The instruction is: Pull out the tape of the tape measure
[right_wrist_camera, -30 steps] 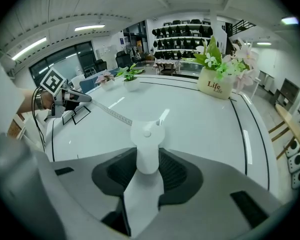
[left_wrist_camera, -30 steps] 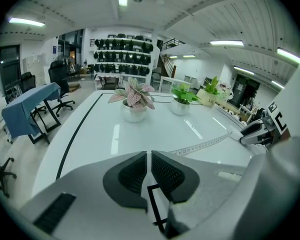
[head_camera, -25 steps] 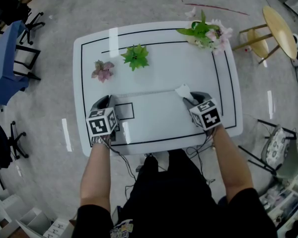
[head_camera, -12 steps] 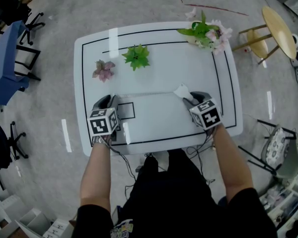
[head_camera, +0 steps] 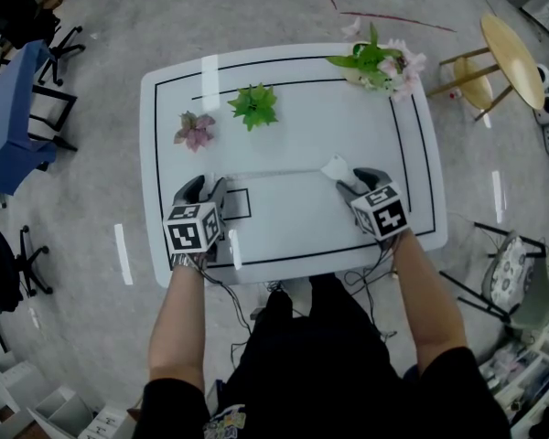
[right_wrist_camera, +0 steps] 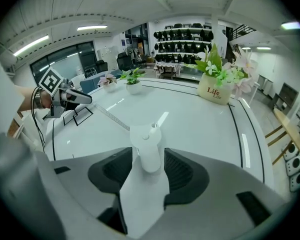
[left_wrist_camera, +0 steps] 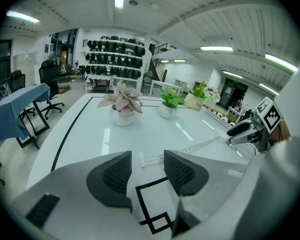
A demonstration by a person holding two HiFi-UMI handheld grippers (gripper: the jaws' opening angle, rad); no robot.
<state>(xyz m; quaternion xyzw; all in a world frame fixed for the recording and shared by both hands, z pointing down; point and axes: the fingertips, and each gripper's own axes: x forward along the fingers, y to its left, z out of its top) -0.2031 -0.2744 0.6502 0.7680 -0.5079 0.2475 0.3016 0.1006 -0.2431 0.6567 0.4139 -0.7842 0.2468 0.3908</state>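
1. The left claw stands released. Its jaws have just been opening, and nothing is pinched between the pads.
2. The free end of the tape lies flat on the white bench, just ahead of those jaws.
3. The right claw has also just been opening. The white case of the tape measure sits between its jaws, resting on the bench. A thin gap shows at one pad, so the case is not squeezed.
4. In the head view the tape lies pulled out in a straight line across the bench. It runs from the case at the right claw to the left claw.
5. Farther back on the bench stand a pink-leaved plant and a green plant, near each other.
6. A pot of flowers stands at the far right corner, well apart from both claws.
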